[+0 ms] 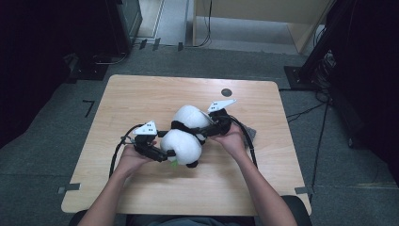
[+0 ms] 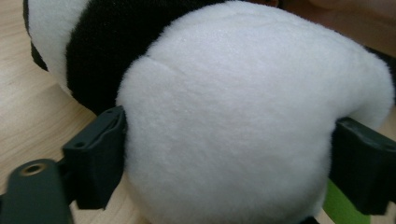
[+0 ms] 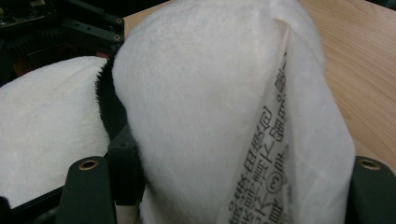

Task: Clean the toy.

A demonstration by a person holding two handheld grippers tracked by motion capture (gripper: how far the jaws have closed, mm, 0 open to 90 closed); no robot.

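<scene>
The toy panda (image 1: 187, 134) lies in the middle of the worktop (image 1: 141, 94), its long axis running from near-left to far-right between my two hands. My left gripper (image 1: 165, 153) has its jaws pressed on either side of the near white end, while my right gripper (image 1: 207, 126) comes in from the far right with its jaws squeezing the other end, the sewn-in label (image 3: 275, 158) caught between them. Both forearms reach in low, wrists turned inward toward each other; I think neither hand is nearer to the toy's middle, though the fur hides the pads.
</scene>
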